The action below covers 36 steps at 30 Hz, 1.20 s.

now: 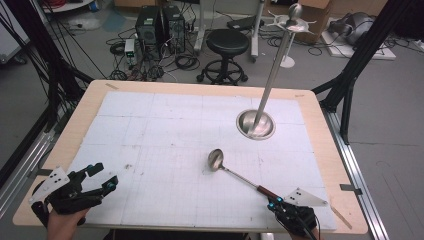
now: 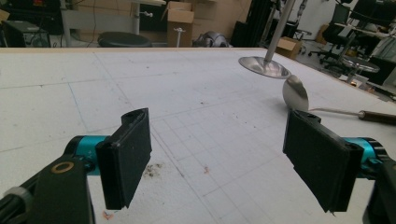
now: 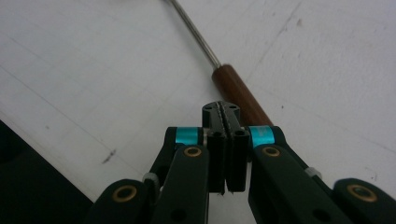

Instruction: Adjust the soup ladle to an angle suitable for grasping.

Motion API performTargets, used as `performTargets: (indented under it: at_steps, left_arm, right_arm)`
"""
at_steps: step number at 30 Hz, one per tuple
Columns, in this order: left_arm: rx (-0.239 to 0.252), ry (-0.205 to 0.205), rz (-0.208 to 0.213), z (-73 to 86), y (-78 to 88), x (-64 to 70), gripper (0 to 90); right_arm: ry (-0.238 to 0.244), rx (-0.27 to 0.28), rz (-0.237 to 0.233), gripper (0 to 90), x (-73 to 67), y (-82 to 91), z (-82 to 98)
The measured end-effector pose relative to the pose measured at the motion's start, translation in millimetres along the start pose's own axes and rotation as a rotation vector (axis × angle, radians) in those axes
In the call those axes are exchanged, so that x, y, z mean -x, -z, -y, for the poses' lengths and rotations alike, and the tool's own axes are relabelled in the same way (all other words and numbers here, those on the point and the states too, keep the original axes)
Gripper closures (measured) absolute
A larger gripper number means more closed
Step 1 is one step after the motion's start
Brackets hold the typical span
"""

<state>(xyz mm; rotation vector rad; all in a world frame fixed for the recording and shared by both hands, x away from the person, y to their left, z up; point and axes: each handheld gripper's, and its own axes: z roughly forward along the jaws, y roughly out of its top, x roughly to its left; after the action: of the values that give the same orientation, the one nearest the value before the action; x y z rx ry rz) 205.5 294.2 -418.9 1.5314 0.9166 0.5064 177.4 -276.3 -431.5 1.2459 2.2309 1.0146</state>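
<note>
Ladle (image 1: 235,172) lies flat on tabletop (image 1: 165,145), bowl toward 10 o'clock, brown wood handle toward 4 o'clock. R tool (image 1: 278,204) at handle's end, jaws clenched together w/ nothing between, handle just beyond tips. L tool (image 1: 102,176) released, jaws wide, at 7 o'clock corner, well apart from ladle.

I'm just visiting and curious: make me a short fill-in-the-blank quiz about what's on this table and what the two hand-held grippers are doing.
1. The ladle lying on the table has a handle made of brown ____.
2. The left gripper has its jaws wide ____.
3. The right gripper has its jaws ____, right by the ladle's handle.
4. The tall metal pole stands in a round ____ base.

Missing words: wood; open; shut; metal
</note>
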Motion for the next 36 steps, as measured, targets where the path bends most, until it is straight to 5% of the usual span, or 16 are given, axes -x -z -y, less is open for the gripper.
performTargets:
  at_steps: [4,11,12,25,36]
  left_arm:
    - [0.002,0.007,-0.002,0.1,0.8,-1.2,24.0]
    - [0.003,0.011,-0.006,0.2,1.1,-2.1,24.2]
    - [0.002,0.011,-0.006,0.2,1.1,-2.3,24.3]
    - [-0.015,0.004,-0.002,1.1,-1.5,-1.7,24.7]
    - [-0.026,-0.002,-0.006,1.7,-2.3,-1.9,24.8]
  right_arm:
    - [-0.01,-0.071,0.032,89.0,5.4,-5.1,3.8]
    - [-0.042,-0.092,0.092,89.1,13.6,-1.5,7.4]
    - [-0.054,-0.099,0.13,89.1,15.9,0.5,8.4]
    - [-0.202,-0.067,0.239,89.0,45.2,2.9,13.1]
    - [-0.217,-0.057,0.305,89.0,64.1,-13.8,-0.2]
